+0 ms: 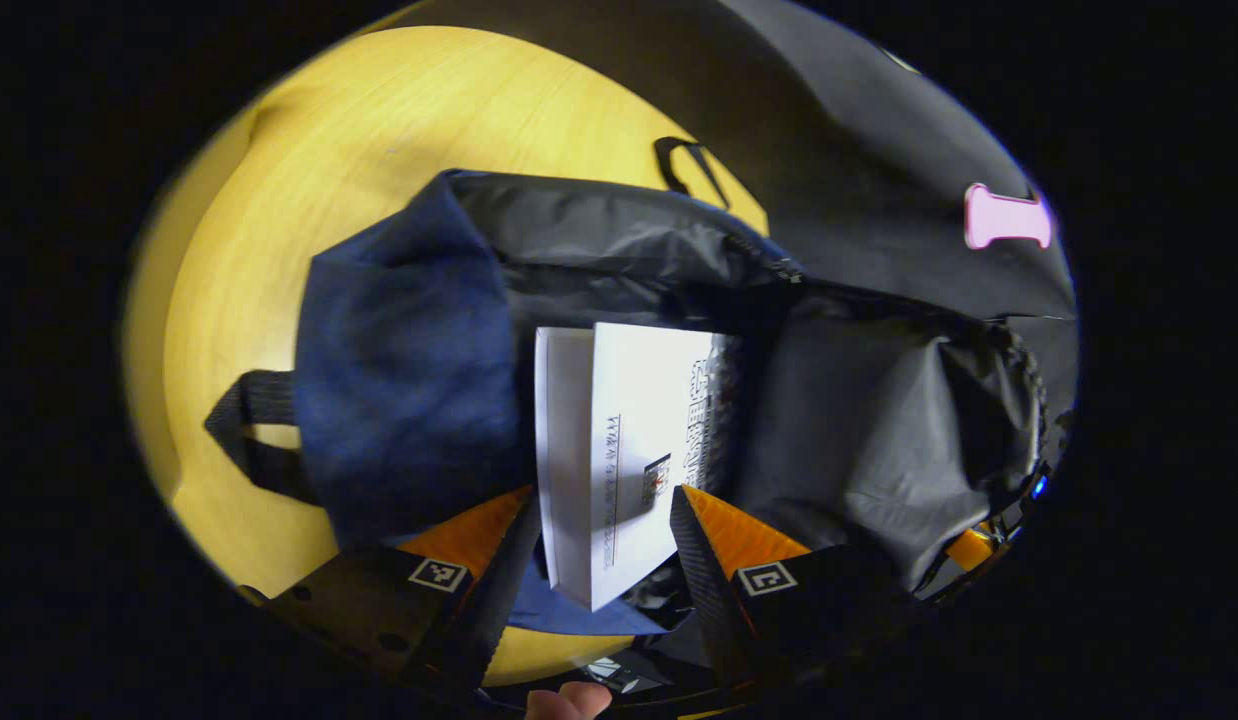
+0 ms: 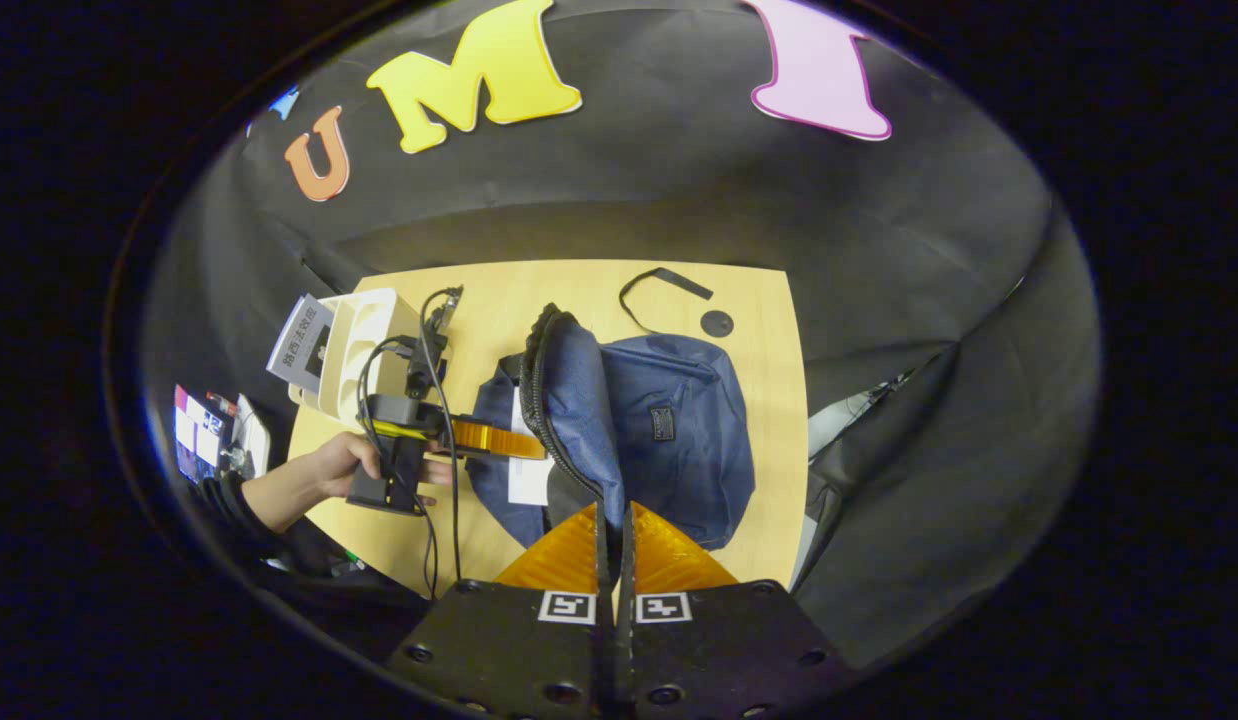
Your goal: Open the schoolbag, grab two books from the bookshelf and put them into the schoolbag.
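Bag [image 2: 669, 440]: open on table [image 2: 749, 300], book [image 1: 629, 450] inside.
Left gripper [image 1: 604, 520]: I keep jaws wide apart around book, gripping nothing.
Right gripper [image 2: 615, 530]: jaws closed, pinching bag's edge so the mouth gapes, I think.

The left gripper [image 1: 604, 510] stands with fingers spread wide. The right gripper [image 2: 615, 530] has fingers pressed together. A hand [image 2: 341, 466] grips the left one.

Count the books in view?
2: one white book going into the open schoolbag between the left gripper fingers; one on the bookshelf at the table's corner. Others may be hidden.
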A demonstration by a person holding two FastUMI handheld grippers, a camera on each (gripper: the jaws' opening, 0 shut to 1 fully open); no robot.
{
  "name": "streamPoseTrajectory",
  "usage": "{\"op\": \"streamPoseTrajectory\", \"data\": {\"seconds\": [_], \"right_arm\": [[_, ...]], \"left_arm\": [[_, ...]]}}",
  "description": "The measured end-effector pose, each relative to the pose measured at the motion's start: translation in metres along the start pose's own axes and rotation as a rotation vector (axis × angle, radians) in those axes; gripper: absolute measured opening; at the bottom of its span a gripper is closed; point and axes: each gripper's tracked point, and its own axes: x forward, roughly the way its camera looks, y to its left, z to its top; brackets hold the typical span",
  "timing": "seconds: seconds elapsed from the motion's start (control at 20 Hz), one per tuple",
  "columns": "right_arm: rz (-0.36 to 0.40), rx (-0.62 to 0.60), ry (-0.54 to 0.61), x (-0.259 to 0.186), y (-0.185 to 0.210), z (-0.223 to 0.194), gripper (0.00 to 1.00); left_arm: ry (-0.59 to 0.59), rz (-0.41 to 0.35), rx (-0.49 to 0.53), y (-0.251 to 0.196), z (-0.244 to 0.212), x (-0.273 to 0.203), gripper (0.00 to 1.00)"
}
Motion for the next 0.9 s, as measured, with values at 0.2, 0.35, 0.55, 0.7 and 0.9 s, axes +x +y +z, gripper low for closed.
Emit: {"op": "streamPoseTrajectory", "data": {"seconds": [0.2, 0.35, 0.55, 0.7, 0.9], "right_arm": [[0.002, -0.004, 0.008, 0.001, 0.004, -0.002, 0.03], [0.008, -0.011, 0.007, 0.003, 0.01, -0.002, 0.0], [0.01, -0.022, 0.008, 0.005, 0.018, -0.002, 0.0], [0.01, -0.03, 0.003, 0.004, 0.023, -0.001, 0.0], [0.005, -0.041, -0.002, 0.006, 0.03, -0.003, 0.0]], "left_arm": [[0.014, 0.211, 0.026, 0.026, -0.001, -0.027, 0.96], [-0.035, 0.375, 0.193, 0.036, 0.007, -0.059, 0.83], [-0.116, 0.55, 0.407, 0.04, 0.022, -0.113, 0.83], [-0.033, 0.526, 0.442, 0.029, -0.005, -0.142, 0.83], [0.038, 0.487, 0.433, 0.017, -0.039, -0.179, 0.98]]}}
